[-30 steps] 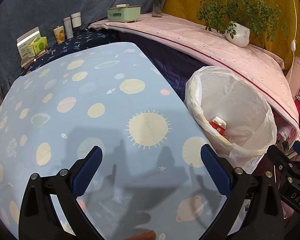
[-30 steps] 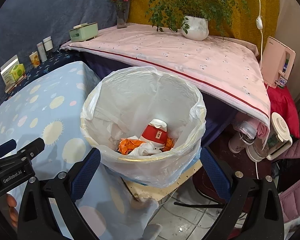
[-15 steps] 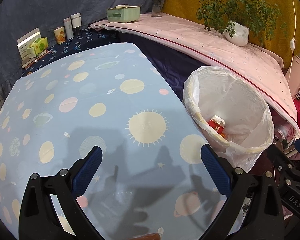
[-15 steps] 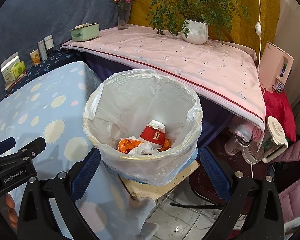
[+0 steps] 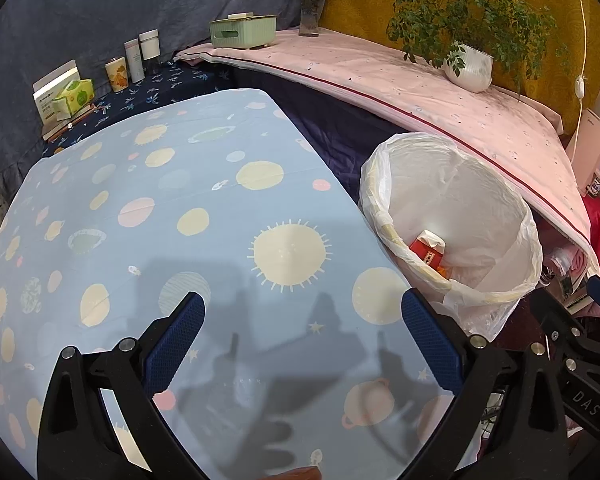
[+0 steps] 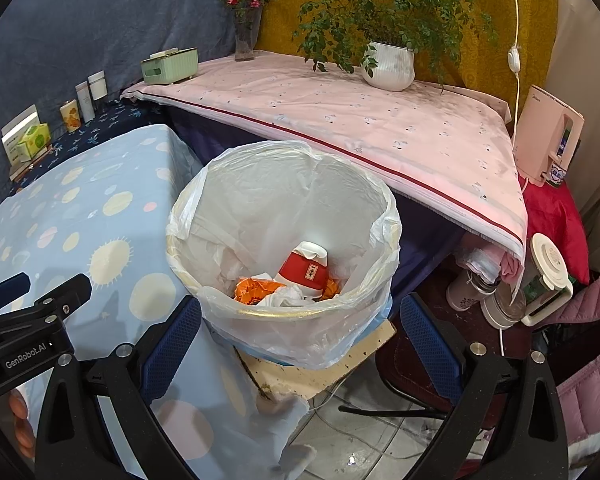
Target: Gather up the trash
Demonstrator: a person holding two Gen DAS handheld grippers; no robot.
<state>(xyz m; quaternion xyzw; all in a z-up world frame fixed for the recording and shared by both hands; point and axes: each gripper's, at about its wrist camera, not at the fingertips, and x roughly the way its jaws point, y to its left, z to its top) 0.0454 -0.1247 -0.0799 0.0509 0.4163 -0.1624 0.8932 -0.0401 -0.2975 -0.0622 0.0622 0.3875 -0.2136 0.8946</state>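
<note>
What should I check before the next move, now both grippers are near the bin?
1. Left gripper empty and open: ok, nothing between the blue pads.
2. Right gripper empty and open: ok.
3. Trash bin upright, liner over the rim: ok.
4. Trash inside the bin: ok, red carton, orange wrapper and white crumpled paper lie at the bottom.
5. Trash left on the blue tablecloth: none in view, but the near edge is hidden behind the grippers, so cannot tell.
6. Grippers apart from each other: ok, the left one sits beside the right without touching.
</note>
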